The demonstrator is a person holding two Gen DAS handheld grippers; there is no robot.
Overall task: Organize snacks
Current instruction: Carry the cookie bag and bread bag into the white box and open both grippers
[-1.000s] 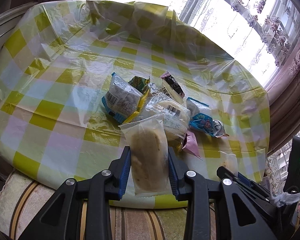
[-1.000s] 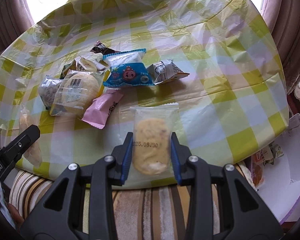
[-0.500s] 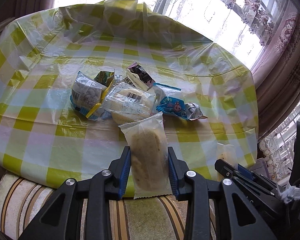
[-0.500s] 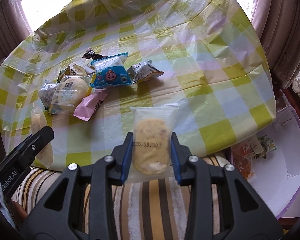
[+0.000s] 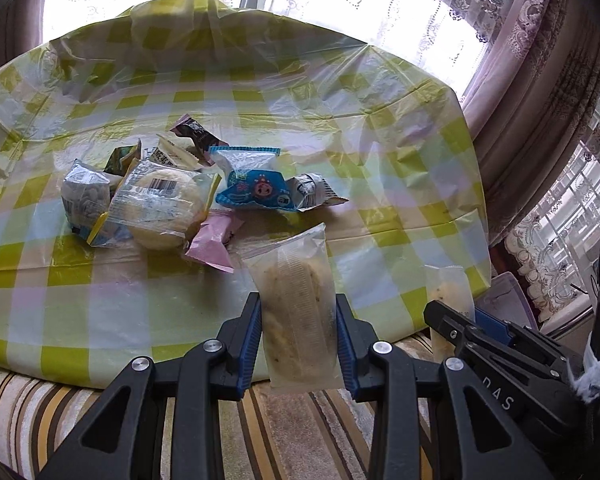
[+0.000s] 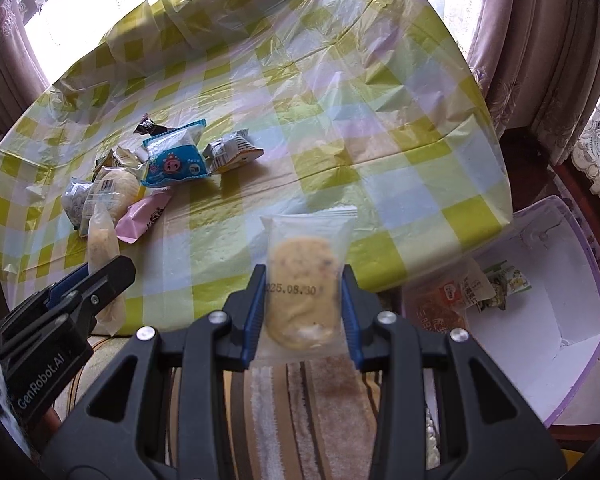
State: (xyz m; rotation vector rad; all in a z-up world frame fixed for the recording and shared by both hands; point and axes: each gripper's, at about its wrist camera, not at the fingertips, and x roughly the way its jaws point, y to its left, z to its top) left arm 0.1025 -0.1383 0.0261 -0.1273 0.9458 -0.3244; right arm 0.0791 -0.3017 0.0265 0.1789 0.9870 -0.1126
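My left gripper (image 5: pixel 298 334) is shut on a clear-wrapped pastry (image 5: pixel 296 304), held above the table's near edge. My right gripper (image 6: pixel 303 314) is shut on a second clear-wrapped pastry (image 6: pixel 302 292) with a printed date. Each gripper shows in the other's view: the right gripper (image 5: pixel 452 312) with its pastry (image 5: pixel 448 292) at lower right, the left gripper (image 6: pixel 100 276) with its pastry (image 6: pixel 100 240) at lower left. A pile of snack packs lies on the checked tablecloth (image 5: pixel 340 128): a round bun (image 5: pixel 160 204), a pink pack (image 5: pixel 214 240), a blue cartoon pack (image 5: pixel 256 184).
A white box with a purple rim (image 6: pixel 548 320) stands low at the right beside the table, with several snack packs (image 6: pixel 472 288) inside. Striped upholstery (image 6: pixel 300 408) lies below the table edge. Curtains (image 5: pixel 540 100) and bright windows hang behind.
Both grippers have drawn back and to the right from the table with their pastries. The snack pile looks farther and shifted left. More of the white box shows in the right wrist view.
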